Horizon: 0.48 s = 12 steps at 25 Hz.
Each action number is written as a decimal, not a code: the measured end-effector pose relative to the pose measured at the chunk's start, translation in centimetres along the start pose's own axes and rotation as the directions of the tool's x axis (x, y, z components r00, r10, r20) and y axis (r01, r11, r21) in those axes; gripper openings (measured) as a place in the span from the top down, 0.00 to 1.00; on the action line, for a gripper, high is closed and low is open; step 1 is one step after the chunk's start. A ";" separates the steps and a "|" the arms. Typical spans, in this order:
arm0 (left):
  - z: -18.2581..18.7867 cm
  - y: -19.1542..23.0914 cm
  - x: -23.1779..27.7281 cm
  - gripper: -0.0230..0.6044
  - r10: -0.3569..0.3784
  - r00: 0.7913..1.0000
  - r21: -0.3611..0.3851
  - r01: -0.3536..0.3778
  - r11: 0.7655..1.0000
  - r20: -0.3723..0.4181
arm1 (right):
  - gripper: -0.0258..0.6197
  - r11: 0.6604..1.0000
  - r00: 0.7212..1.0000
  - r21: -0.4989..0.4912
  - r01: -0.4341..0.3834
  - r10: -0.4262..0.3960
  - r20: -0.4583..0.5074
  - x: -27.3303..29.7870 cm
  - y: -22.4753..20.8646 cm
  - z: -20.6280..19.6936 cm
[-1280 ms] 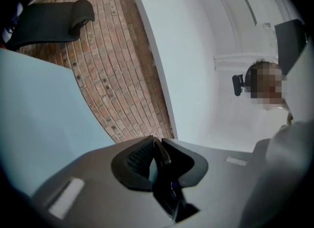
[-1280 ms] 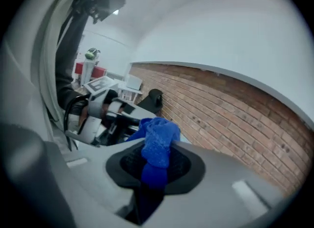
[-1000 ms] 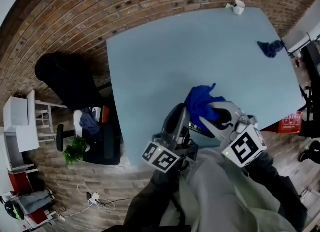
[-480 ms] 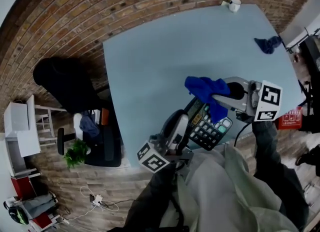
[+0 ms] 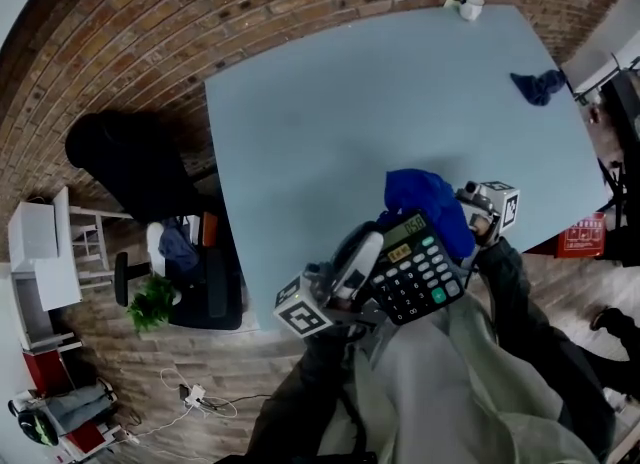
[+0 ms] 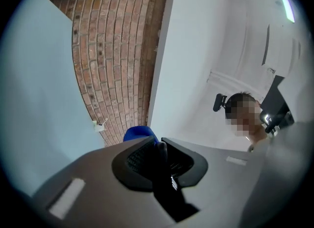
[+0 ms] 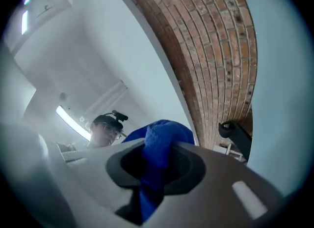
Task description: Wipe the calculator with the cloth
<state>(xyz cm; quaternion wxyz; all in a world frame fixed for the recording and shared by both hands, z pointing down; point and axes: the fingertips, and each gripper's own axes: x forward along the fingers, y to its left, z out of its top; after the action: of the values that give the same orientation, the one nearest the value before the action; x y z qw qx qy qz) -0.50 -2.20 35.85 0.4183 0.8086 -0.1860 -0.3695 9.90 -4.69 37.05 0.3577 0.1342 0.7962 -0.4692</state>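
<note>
A dark calculator (image 5: 415, 270) with a green display and light keys is held up off the pale blue table (image 5: 300, 132), its key face turned toward the head view. My left gripper (image 5: 372, 254) is shut on its left edge; in the left gripper view the thin dark edge (image 6: 162, 160) sits between the pads of that gripper (image 6: 161, 148). A bunched blue cloth (image 5: 430, 204) rests against the calculator's top right corner. My right gripper (image 5: 462, 214) is shut on it, and the cloth (image 7: 158, 146) fills the jaws of that gripper (image 7: 157, 159) in the right gripper view.
A second blue cloth (image 5: 538, 85) lies near the table's right edge. A white cup (image 5: 470, 4) stands at the far edge. A black chair (image 5: 130, 162) and a plant (image 5: 152, 300) are on the floor to the left, a red box (image 5: 581, 242) to the right.
The right gripper has rolled and carried the cloth from over the calculator to its top right corner. The calculator has tipped, so its keys and display now show in full.
</note>
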 end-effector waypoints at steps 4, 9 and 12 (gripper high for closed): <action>-1.5 -0.4 1.3 0.88 -0.026 0.999 -0.017 0.025 1.000 -0.037 | 0.85 0.994 0.995 0.104 -0.038 0.047 -0.086 0.6 -1.7 -2.0; -1.3 0.0 1.3 0.88 0.004 1.000 -0.008 -0.004 1.000 -0.025 | 0.85 0.996 0.998 0.065 -0.055 0.057 -0.029 0.1 -1.7 -3.0; -0.1 1.2 0.2 0.89 0.083 0.996 0.007 -0.083 0.996 0.010 | 0.85 0.995 0.999 -0.088 0.037 -0.035 0.024 -1.3 -0.2 -0.3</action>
<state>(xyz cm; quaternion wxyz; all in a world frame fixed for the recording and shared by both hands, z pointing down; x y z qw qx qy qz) -0.30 -2.99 36.82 0.4296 0.7998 -0.2229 -0.3550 10.52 -4.38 38.19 0.3635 0.0986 0.8144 -0.4415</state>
